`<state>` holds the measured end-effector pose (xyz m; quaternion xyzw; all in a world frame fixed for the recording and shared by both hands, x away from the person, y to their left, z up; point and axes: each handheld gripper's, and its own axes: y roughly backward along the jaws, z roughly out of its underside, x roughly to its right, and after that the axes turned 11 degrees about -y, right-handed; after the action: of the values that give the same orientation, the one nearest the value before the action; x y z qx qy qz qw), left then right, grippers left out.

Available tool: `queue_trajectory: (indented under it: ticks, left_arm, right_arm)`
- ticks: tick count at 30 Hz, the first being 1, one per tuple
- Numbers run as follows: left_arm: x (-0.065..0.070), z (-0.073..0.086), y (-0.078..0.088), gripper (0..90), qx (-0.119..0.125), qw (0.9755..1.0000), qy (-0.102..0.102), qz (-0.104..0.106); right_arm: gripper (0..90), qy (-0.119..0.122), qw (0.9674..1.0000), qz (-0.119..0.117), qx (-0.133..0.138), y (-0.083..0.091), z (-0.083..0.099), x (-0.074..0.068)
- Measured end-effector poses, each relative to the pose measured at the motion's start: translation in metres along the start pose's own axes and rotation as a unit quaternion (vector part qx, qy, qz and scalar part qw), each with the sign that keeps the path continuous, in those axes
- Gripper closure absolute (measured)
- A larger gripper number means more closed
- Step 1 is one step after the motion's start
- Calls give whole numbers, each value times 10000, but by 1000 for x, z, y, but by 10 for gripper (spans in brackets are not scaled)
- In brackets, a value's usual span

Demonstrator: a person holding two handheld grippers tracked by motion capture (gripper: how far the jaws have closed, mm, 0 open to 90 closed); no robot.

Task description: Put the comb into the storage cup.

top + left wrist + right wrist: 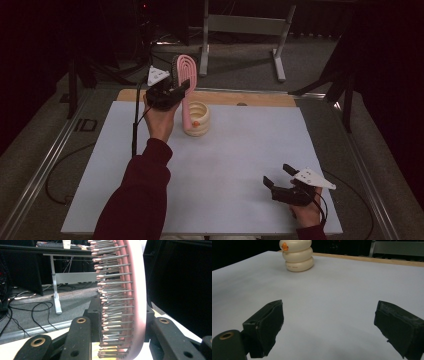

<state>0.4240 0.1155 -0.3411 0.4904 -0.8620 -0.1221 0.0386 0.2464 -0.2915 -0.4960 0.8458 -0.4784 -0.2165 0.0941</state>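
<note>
A pink hairbrush (187, 70) with dark, pink-tipped bristles (112, 302) stands upright at the far left of the white table top (240, 150). My left gripper (181, 86) is shut on its head, one black jaw on each side of it (120, 340). The handle hangs down to the left rim of a cream ribbed holder (197, 119) with an orange spot (298, 257); whether its tip is inside I cannot tell. Near the front right corner my right gripper (277, 175) rests open, nothing between its jaws (329, 325).
A wooden strip (250, 97) runs along the far edge of the table. Behind it stands a grey metal stand (245, 30) on the floor, with cables (30, 312) to the left. Metal rails (45, 165) flank the table.
</note>
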Motion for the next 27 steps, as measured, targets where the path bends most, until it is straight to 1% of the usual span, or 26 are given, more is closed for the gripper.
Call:
queue_trajectory:
  ticks: [5,7,10,11,15,18,23,27]
  left_arm:
    - [-2,-1,-2,659,-24,10000,-3,-34]
    - [-2,-2,-2,659,9,10000,18,-45]
    - [-1,-2,-2,659,24,10000,38,-40]
    - [1,-2,-4,659,54,10000,22,-17]
    - [2,-3,-6,659,63,10000,16,-6]
    - [1,-3,-8,659,48,10000,0,-24]
    - [-1,-1,-12,659,26,10000,52,-60]
    - [-2,1,-16,659,12,10000,36,-77]
  right_arm:
    - [89,-5,10000,10,32,1,-1,1]
    - [89,-12,10000,8,33,1,0,1]
    - [89,-13,10000,-4,26,1,0,0]
    - [89,-13,10000,-4,26,1,0,0]
    - [89,-30,10000,5,35,1,-1,1]
    - [89,-40,10000,4,53,2,-1,1]
    - [89,-58,10000,-16,62,2,-1,1]
    - [89,-65,10000,-18,57,2,-1,1]
